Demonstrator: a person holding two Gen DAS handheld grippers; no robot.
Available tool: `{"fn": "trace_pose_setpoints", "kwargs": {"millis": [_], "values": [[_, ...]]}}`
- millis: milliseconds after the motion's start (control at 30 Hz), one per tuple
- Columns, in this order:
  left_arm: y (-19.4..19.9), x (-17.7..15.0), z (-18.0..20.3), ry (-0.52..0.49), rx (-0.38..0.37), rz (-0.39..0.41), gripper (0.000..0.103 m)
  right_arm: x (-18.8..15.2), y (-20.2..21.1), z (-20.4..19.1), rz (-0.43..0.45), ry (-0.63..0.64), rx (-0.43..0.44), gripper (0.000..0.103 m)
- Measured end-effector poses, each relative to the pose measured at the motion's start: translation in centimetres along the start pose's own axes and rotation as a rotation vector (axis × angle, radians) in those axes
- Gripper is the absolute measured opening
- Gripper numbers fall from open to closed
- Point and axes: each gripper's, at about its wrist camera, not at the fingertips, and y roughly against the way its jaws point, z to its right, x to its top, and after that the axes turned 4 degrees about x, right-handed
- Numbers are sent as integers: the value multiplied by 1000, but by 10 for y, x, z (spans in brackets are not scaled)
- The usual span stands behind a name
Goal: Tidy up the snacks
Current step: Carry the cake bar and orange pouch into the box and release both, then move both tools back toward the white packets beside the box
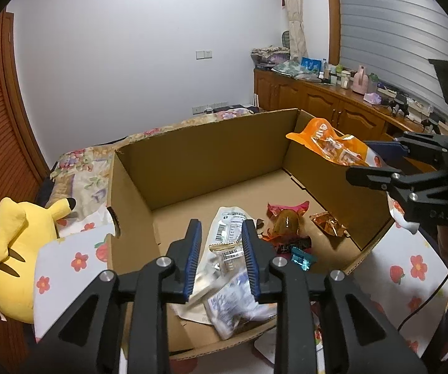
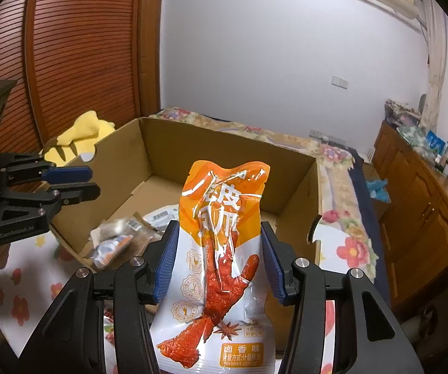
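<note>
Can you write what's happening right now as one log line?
right tool: holding orange snack pack | left tool: empty, over cardboard box | box: some snacks inside

A yellow plush toy lies beside a floral bedspread.

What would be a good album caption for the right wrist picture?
Right gripper holds an orange chicken-foot snack packet above a cardboard box on a bed.

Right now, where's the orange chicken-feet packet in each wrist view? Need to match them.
Left wrist: the orange packet sits at the right, above the box's right wall, held in the right gripper.
Right wrist: the packet fills centre foreground, upright between the jaws, over the box's near edge.
Shared landmark: the cardboard box; the yellow plush lies left of it.
</note>
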Motion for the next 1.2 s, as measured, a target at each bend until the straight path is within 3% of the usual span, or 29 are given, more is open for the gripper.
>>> {"fn": "trace_pose_setpoints", "kwargs": {"millis": [200,400,867,1200], "values": [[-1,1,-4,17,6,8,36,9,-17,7,-32,6,-21,51],[3,-2,-12,29,14,18,39,18,-34,8,-68,21,-51,52],[14,-7,-13,26,10,42,40,16,-54,4,-126,38,-54,54],[20,-7,-8,19,8,52,40,19,-48,2,-108,30,-55,54]]}}
